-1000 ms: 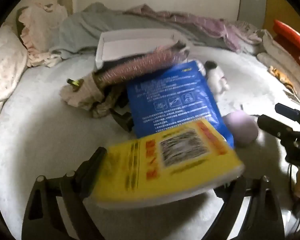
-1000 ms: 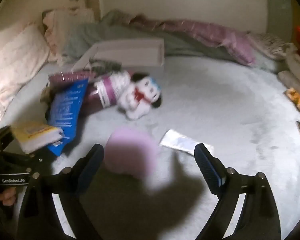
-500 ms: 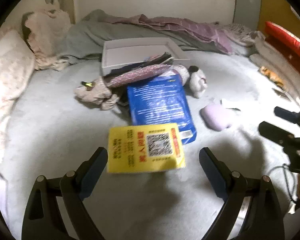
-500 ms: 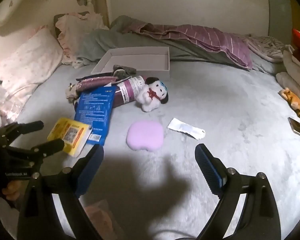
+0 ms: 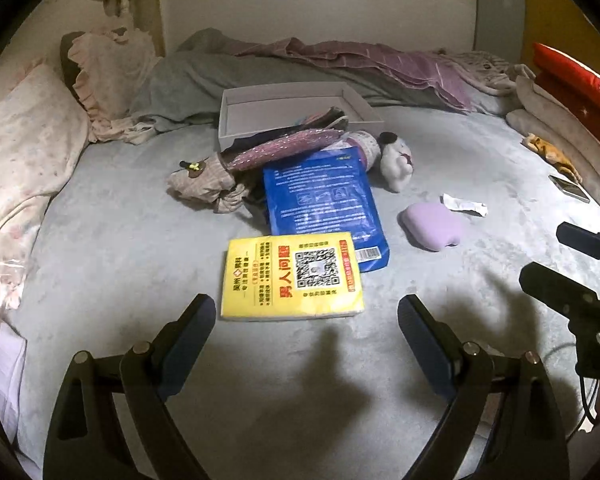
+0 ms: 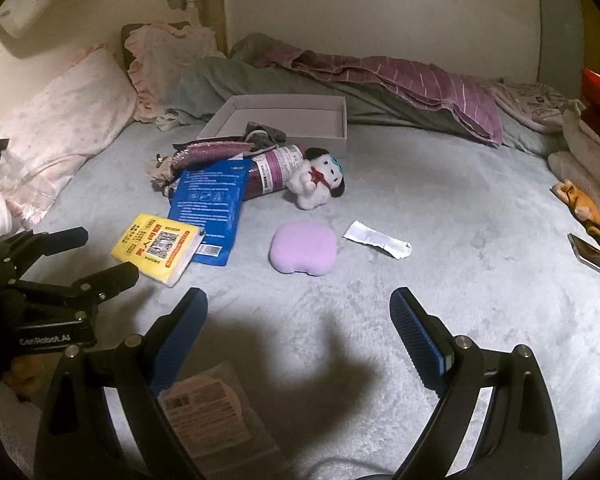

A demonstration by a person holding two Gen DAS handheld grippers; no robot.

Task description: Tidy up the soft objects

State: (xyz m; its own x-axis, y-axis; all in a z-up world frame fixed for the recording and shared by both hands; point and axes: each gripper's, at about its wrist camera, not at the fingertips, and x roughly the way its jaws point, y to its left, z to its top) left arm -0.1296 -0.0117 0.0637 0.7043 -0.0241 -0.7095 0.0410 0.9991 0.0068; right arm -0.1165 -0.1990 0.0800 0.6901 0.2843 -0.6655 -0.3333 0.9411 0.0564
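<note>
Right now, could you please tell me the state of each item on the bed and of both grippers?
left gripper: open, empty
right gripper: open, empty
yellow pack: flat, overlapping blue pack's corner
blue pack: flat, far end under the pile
purple pad: lying alone
plush toy: sitting against purple roll
box: open, dark cloth over its near edge
white wrapper: crumpled, flat

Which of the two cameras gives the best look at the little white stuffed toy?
The right wrist view: the stuffed toy faces it, showing its dark ears, red bow and whole body. In the left wrist view the toy appears from behind, partly hidden by the blue packet.
</note>
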